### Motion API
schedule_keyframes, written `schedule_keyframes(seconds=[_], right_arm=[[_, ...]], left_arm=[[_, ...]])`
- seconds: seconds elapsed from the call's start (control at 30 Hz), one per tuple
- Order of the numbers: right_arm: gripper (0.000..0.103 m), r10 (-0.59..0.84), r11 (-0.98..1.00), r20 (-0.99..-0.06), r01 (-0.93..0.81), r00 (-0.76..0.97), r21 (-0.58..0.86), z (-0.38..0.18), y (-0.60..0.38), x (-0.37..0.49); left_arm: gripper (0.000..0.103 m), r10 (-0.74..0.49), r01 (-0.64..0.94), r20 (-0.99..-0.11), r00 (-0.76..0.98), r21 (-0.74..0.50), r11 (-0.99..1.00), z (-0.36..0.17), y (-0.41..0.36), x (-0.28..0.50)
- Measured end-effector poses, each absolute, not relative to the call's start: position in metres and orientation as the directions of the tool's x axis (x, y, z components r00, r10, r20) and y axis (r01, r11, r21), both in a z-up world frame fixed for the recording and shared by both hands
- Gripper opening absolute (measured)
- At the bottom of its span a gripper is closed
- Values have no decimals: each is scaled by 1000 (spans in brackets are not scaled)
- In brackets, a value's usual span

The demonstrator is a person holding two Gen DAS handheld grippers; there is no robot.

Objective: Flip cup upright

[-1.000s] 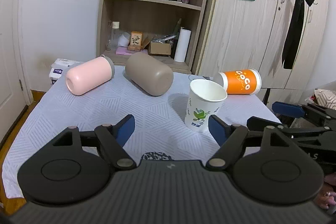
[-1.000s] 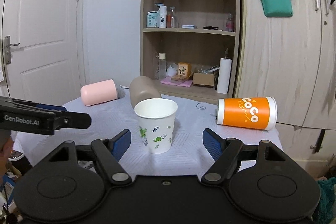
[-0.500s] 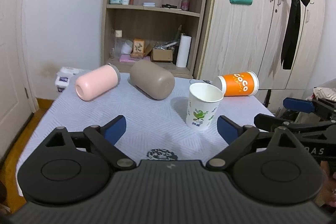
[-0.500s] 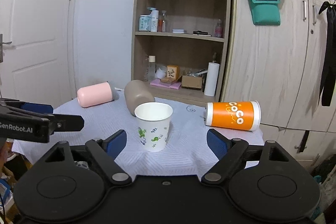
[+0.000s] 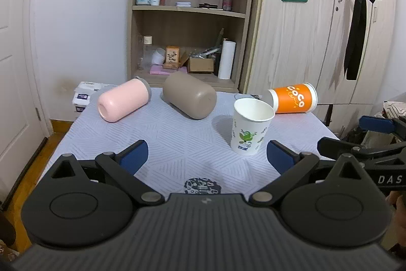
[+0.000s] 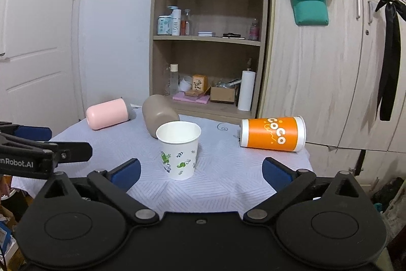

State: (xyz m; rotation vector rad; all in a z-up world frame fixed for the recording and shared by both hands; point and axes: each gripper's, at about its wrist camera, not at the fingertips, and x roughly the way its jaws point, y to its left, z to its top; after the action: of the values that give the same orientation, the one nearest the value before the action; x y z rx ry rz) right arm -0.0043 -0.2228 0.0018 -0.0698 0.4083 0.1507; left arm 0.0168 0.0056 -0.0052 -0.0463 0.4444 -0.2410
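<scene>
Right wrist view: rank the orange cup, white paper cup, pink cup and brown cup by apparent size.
1. Orange cup
2. White paper cup, close to it and nearer the camera, so unsure
3. Pink cup and brown cup look alike; brown is partly hidden

Worktop (image 5: 177,144) covered by a pale blue-grey cloth (image 6: 223,184) with a line pattern; dark printed patch (image 5: 202,186) at the near edge. On it: paper cup (image 5: 251,126), white with green leaf print, standing upright, mouth up. Orange cup (image 5: 293,98) on its side behind and to the right, apart from it. Brown cup (image 5: 190,95) on its side, near centre back. Pink cup (image 5: 123,102) on its side at back left, just beside the brown one.
</scene>
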Motion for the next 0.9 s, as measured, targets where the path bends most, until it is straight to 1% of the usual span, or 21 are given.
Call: schedule_keyframes(seconds=[0.23, 0.4, 0.9], right_arm=[[103, 128, 988, -403, -153, 906, -32, 1, -224, -5], [103, 141, 989, -387, -146, 911, 16, 4, -229, -7], [103, 112, 992, -406, -128, 907, -12, 4, -224, -6]], left_arm=[[101, -233, 214, -417, 878, -94, 972, -3, 8, 15], [103, -224, 214, -431, 874, -74, 974, -2, 6, 17], [103, -164, 171, -494, 854, -31, 985, -6, 8, 25]])
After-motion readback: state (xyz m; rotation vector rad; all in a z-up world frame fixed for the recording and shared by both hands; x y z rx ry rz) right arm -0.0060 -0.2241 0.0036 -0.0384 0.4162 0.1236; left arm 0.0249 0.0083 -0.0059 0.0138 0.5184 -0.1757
